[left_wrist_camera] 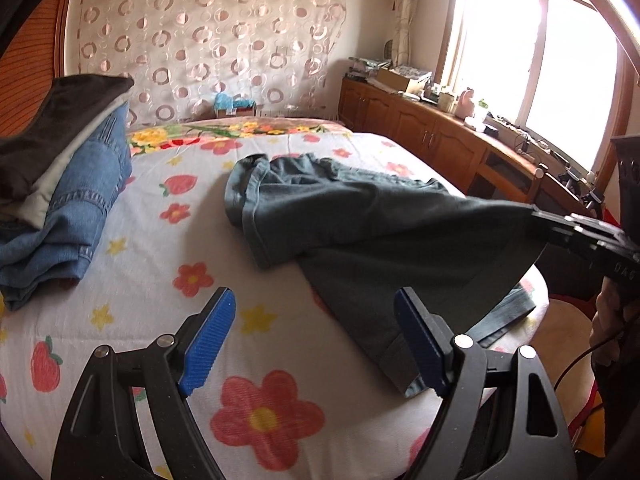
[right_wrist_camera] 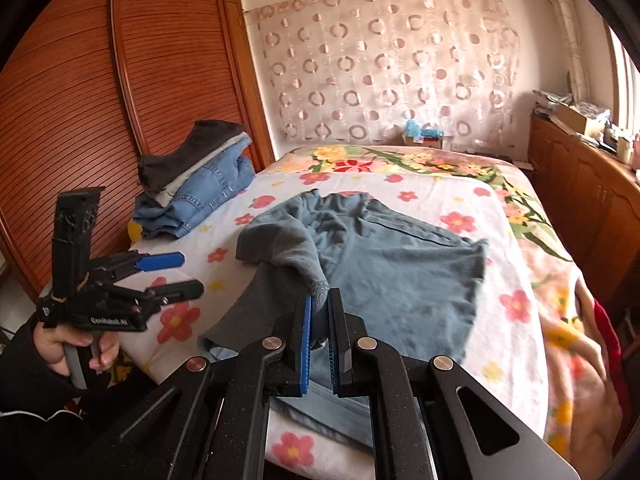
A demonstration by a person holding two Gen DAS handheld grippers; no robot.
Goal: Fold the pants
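Observation:
Grey-green pants (left_wrist_camera: pixel 360 216) lie spread on the flowered bed sheet (left_wrist_camera: pixel 168 312), also in the right wrist view (right_wrist_camera: pixel 392 272). My right gripper (right_wrist_camera: pixel 320 304) is shut on a corner of the pants and lifts it off the bed; it shows at the right in the left wrist view (left_wrist_camera: pixel 536 216). My left gripper (left_wrist_camera: pixel 316 312) is open and empty, over the bed's near edge just left of the pants' lower hem. It shows at the left in the right wrist view (right_wrist_camera: pixel 180 274), jaws apart.
A stack of folded clothes (left_wrist_camera: pixel 68 184) with blue jeans and dark garments sits at the left side of the bed (right_wrist_camera: pixel 196 184). A wooden wardrobe (right_wrist_camera: pixel 120 100) stands left. A cluttered wooden cabinet (left_wrist_camera: pixel 432 120) runs under the window at right.

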